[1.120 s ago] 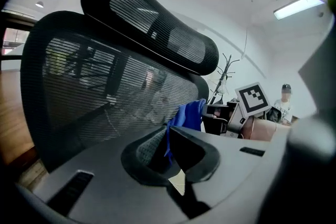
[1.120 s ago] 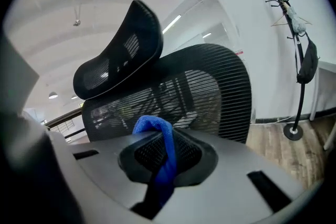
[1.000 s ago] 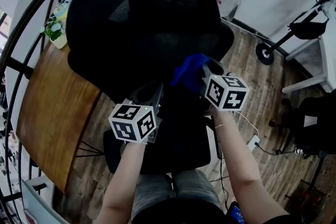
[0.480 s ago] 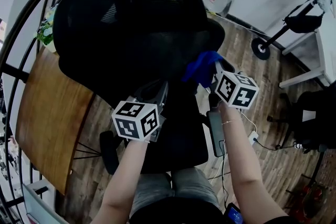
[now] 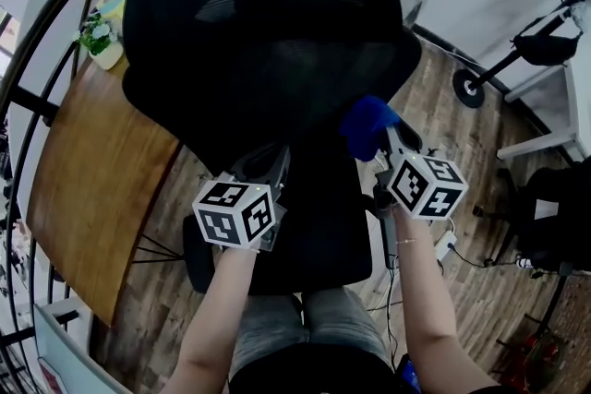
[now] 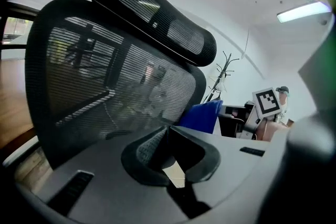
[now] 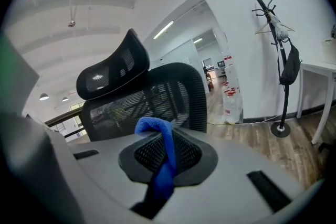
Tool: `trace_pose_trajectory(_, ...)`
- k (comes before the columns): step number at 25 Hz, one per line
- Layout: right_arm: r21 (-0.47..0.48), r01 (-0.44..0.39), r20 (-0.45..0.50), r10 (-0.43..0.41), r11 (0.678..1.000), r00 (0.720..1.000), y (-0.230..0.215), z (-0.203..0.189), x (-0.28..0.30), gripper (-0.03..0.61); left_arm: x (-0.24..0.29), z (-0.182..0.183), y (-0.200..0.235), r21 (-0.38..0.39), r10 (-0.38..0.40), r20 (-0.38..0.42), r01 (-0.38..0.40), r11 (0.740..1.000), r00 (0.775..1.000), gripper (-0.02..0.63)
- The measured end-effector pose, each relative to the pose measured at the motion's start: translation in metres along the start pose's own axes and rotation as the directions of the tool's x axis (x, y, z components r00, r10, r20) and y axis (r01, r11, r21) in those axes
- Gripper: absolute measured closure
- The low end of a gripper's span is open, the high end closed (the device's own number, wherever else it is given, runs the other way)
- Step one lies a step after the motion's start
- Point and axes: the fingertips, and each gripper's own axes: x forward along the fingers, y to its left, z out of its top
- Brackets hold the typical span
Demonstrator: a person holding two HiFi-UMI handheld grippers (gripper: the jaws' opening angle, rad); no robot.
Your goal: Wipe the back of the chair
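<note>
Even indoor light, strong fisheye distortion

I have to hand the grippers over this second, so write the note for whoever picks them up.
Right claw: shut on the blue cloth, which sits at the lower right edge of the chair back. Whether it is touching the mesh cannot be confirmed.
Left claw: shut and empty, low by the middle of the back.
Done: cloth in hand and brought up to the chair. Nothing shows how much has been wiped.
Left: probably sweep the cloth across the whole back, headrest included, and steady the chair with the left claw if it swivels.
</note>
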Motion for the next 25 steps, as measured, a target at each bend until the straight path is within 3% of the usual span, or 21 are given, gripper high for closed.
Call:
trace_pose_trajectory(5, -0.029, -0.081, -0.064, 0.079, 0.996, 0.995, 0.05, -0.034, 0.003, 0.54, -0.033, -0.014, 0.028, -0.035, 0.058, 0.01, -0.057, 0.998, 0.998, 0.589)
trace_pose_trajectory(9, -0.052, -0.187, -0.13, 0.179, 0.981, 0.975, 0.103, -0.063, 0.015, 0.54, -0.06, -0.026, 0.052, -0.071, 0.107, 0.018, -0.105, 0.992, 0.994, 0.589)
trace_pose_trajectory(20, -0.044, -0.454, -0.271, 0.426, 0.89, 0.863, 0.25, -0.124, 0.066, 0.54, -0.138, -0.053, 0.124, -0.182, 0.294, 0.051, -0.281, 0.942, 0.954, 0.588)
trace_pose_trajectory(25, -0.06, -0.516, -0.339, 0.468, 0.855, 0.816, 0.293, -0.15, 0.098, 0.54, -0.16, -0.07, 0.145, -0.228, 0.34, 0.054, -0.32, 0.92, 0.939, 0.589)
